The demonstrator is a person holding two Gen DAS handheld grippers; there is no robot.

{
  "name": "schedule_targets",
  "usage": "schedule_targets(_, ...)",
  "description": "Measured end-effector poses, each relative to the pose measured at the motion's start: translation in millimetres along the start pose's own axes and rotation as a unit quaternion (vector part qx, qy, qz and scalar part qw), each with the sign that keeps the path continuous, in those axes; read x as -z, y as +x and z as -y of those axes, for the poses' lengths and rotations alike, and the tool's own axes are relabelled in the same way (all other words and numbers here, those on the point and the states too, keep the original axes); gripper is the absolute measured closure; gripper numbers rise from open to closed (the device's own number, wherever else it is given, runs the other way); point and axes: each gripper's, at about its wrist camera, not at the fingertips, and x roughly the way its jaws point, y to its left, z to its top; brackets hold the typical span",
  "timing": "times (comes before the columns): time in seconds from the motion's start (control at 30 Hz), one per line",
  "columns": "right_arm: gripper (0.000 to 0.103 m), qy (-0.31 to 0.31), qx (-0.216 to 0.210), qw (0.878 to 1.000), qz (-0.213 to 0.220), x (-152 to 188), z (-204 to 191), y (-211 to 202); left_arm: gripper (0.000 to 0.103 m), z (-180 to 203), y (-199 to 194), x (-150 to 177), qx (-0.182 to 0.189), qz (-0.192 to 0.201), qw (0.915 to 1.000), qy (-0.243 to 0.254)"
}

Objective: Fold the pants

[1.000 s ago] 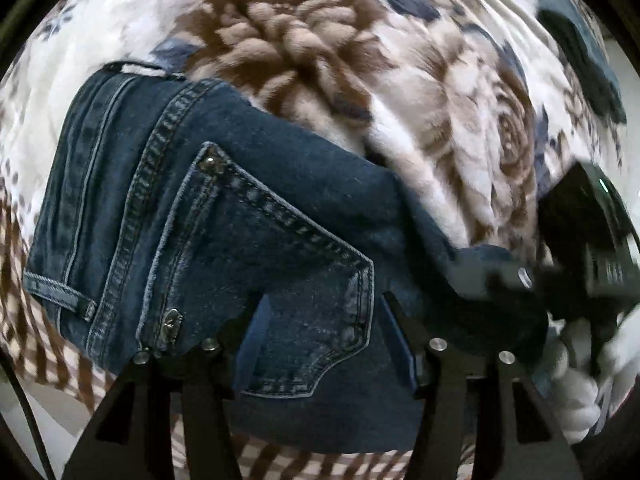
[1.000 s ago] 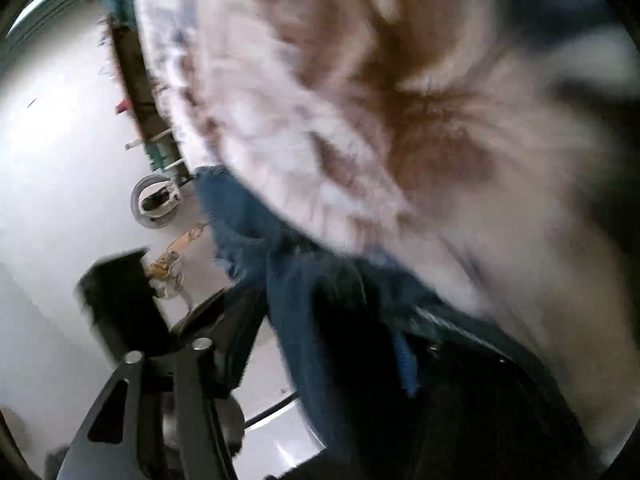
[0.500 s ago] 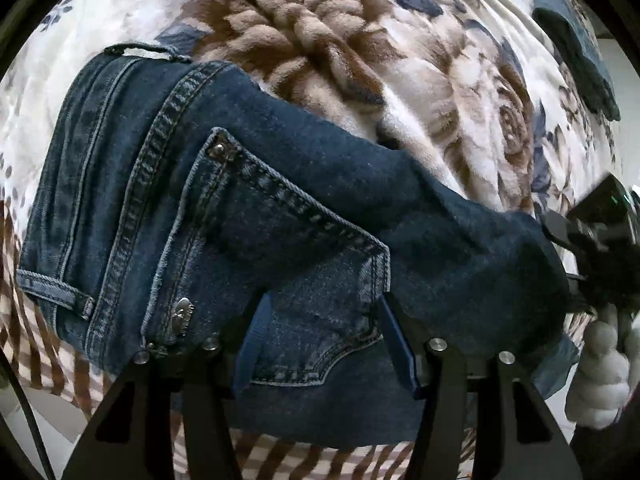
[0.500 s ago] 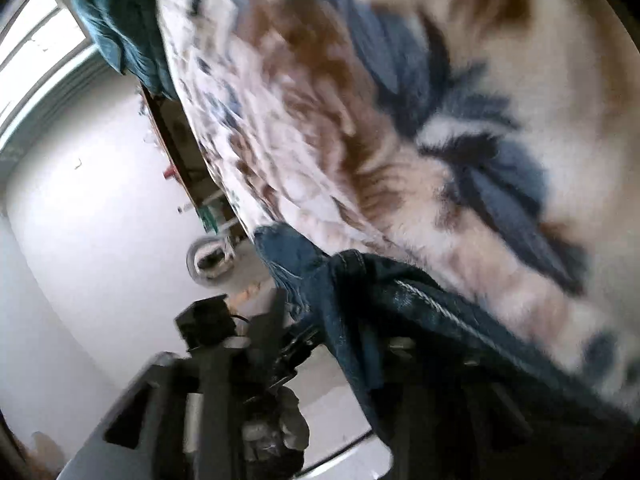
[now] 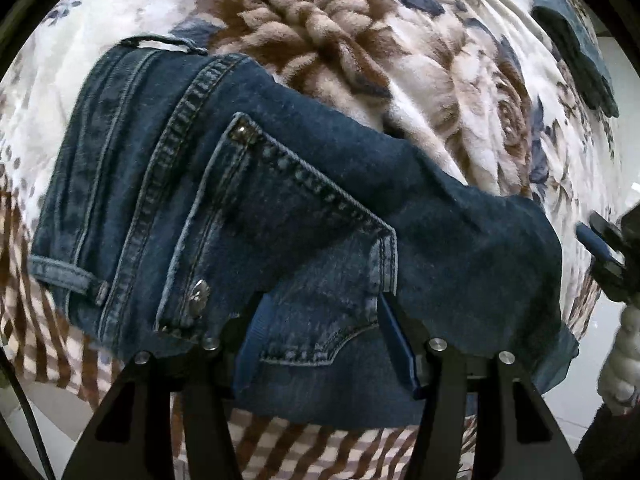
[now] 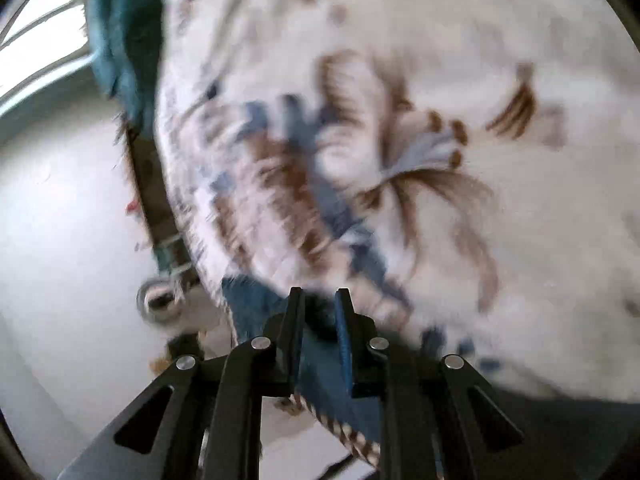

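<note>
Jeans (image 5: 248,216) lie folded on a fleece blanket (image 5: 460,80) printed with brown and blue flowers, near its striped edge, and the back pocket (image 5: 288,248) with its 2 rivets faces up. Over this pocket hangs the left gripper (image 5: 320,340), pointing steeply down. Its 2 fingers stand about half apart, one on each side of the lower part of the pocket; the blue pads seem to rest on the denim, but I cannot tell if they pinch any fabric. At the right edge of the left wrist view shows the right gripper (image 5: 608,252), clear of the jeans, with a hand in a white knitted glove (image 5: 624,364) below it.

The right wrist view is blurred (the whole picture is smeared). There the right gripper's jaws are closing and stand narrow, with nothing pressed between the pads as far as I can judge; dark blue cloth lies just behind the fingertips at the blanket's edge. A teal cloth (image 6: 120,36) lies at the far end of the blanket, and beyond is a pale floor (image 6: 60,220).
</note>
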Motion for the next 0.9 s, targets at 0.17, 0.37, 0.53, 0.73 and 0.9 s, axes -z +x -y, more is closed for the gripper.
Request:
schedule_targets(0.17, 0.078, -0.076, 0.057, 0.991, -0.096, 30, -27, 39, 0.050, 3, -3, 7, -0.008, -0.003, 0.9999, -0.006)
schedule_targets(0.37, 0.095, -0.039, 0.193, 0.980, -0.030, 42, 8, 16, 0.050, 7, -15, 11, -0.003, -0.002, 0.9999, -0.012)
schedule_targets(0.53, 0.035, -0.092, 0.280, 0.955, 0.035, 56, 6, -48, 0.050, 31, -37, 16, 0.040, 0.010, 0.9991, -0.006)
schedule_targets(0.73, 0.069, -0.092, 0.239, 0.966, -0.036, 61, 82, -51, 0.049, 78, -22, 0, 0.041, 0.006, 0.9988, 0.026)
schedule_targets(0.9, 0.103, -0.078, 0.308, 0.948, 0.032, 68, 86, -68, 0.049, 92, -5, -7, 0.013, -0.001, 0.9992, 0.037)
